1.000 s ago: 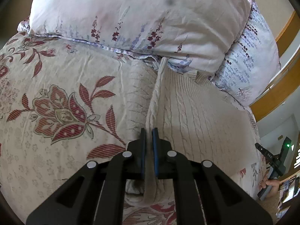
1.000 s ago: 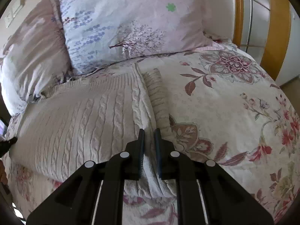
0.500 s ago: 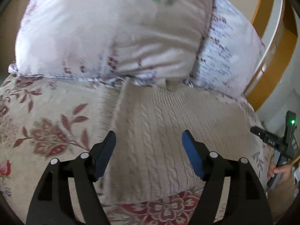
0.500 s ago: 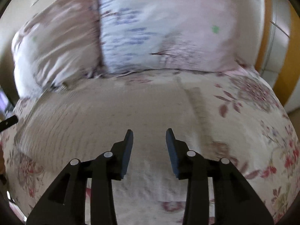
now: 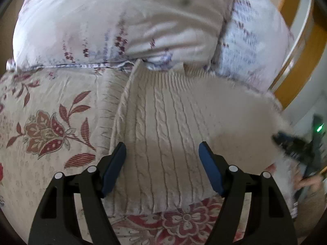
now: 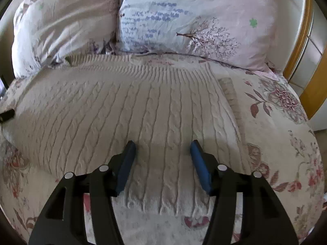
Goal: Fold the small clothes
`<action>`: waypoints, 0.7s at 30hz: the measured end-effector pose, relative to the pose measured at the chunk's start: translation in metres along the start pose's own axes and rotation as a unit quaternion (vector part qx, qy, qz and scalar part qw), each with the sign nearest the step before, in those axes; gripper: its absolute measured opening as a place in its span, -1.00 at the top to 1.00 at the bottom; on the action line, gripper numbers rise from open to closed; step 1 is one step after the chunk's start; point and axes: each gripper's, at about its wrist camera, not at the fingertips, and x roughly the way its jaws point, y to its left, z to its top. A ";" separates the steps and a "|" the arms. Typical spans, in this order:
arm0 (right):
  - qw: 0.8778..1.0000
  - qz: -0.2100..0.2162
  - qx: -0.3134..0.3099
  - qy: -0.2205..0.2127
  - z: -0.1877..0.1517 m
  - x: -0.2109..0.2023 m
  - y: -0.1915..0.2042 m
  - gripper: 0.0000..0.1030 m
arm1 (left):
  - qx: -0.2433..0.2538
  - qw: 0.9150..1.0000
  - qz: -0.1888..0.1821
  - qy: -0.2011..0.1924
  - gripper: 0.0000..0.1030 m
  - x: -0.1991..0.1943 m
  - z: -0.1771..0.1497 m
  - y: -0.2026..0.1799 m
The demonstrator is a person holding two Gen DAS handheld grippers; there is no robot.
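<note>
Both grippers were pinched on the knit's side edges 1 s ago, now let go and pulled back: left gripper (image 5: 161,149) jaws wide apart over the sweater's left part, nothing between them; right gripper (image 6: 162,148) also spread, hovering above the sweater's near hem, empty. Landmark = cable-knit sweater (image 6: 126,110), cream, lying flat on the floral bedspread (image 6: 286,143), spread wide, sleeves look tucked under w/ a ribbed cuff strip (image 6: 230,94) peeking out just beside its right edge. Near hem sits just ahead of both grippers; far ribbed band touches the pillows (image 6: 184,20) behind the sweater. Other gripper's black body + person's hand (image 5: 306,181) show off the sweater's right side in left wrist view, blurred. Handling guess: soft, thick, floppy, medium weight for a small garment, not slippery, not fragile; knit stretches and sags if lifted by one pt. Best hold prob both near hem corners, pinch thru all layers, carry toward the pillow-side band to halve it.
</note>
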 end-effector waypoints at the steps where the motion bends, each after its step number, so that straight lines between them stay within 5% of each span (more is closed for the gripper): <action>1: 1.000 -0.003 -0.003 0.016 0.002 0.000 0.000 -0.22 | -0.016 1.000 -0.009 -0.010 -0.45 -0.007 0.004 0.007; 5: 0.999 0.020 0.025 0.017 0.015 -0.010 -0.003 -0.23 | -0.071 0.997 0.003 -0.036 -0.62 -0.020 0.022 0.035; 12: 0.997 0.068 0.023 -0.014 0.042 -0.005 0.027 -0.23 | -0.180 0.983 -0.046 0.011 -0.62 0.007 0.029 0.075; 21: 0.997 0.077 0.006 -0.022 0.060 0.020 0.058 -0.24 | -0.202 0.976 -0.075 0.017 -0.62 0.021 0.032 0.074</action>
